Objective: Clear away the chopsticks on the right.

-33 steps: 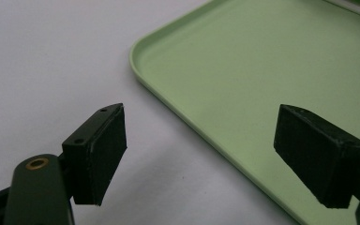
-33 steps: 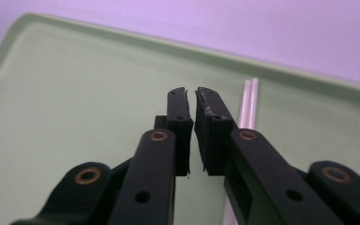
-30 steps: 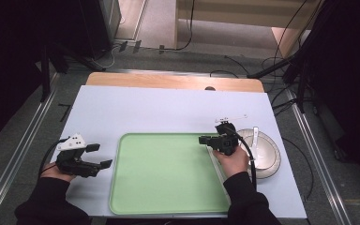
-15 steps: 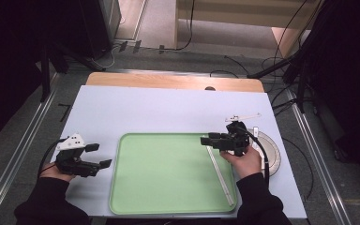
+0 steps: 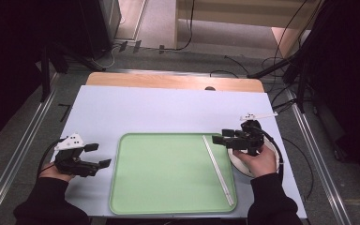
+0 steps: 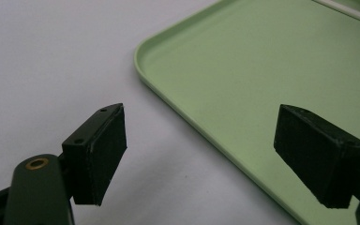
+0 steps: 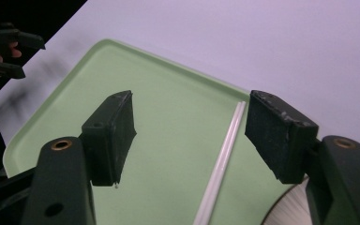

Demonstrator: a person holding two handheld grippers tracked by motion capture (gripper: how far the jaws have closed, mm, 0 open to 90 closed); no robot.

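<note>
Right tongs [image 5: 221, 137] hover level, just opened, empty, above the white stick [image 5: 218, 169]; left tongs [image 5: 98, 155] wide.

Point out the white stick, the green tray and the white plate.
white stick [image 5: 218, 169], high view, middle of its length on the tray.
green tray [image 5: 168, 173], high view, bare floor of the tray.
white plate [image 5: 236, 161], high view, rim left of the right hand.
</note>
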